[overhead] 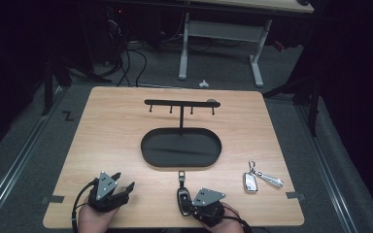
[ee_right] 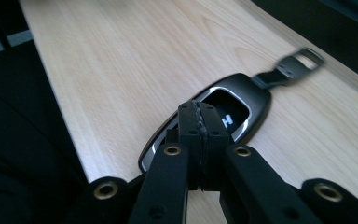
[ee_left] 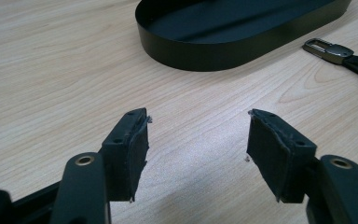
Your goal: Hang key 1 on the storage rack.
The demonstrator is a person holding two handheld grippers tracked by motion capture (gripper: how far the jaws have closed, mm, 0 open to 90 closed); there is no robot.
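A black car key fob (overhead: pixel 183 196) with a strap and metal clip (overhead: pixel 181 174) lies near the table's front edge. My right gripper (overhead: pixel 189 204) sits just to its right. In the right gripper view the jaws (ee_right: pixel 199 112) are shut pad to pad with nothing visible between them. Their tips stand right over the near end of the fob (ee_right: pixel 244 100), and I cannot tell whether they touch it. My left gripper (overhead: pixel 125 181) rests at the front left, open over bare wood (ee_left: pixel 199 126). The fob's clip (ee_left: pixel 328 49) shows at the right of the left gripper view.
A black oval tray (overhead: pixel 148 155) with a post and a hook bar (overhead: pixel 181 103) stands mid-table; its wall (ee_left: pixel 205 51) is ahead of my left gripper. A silver key fob (overhead: pixel 250 182) with a ring and strap (overhead: pixel 269 178) lies at the front right.
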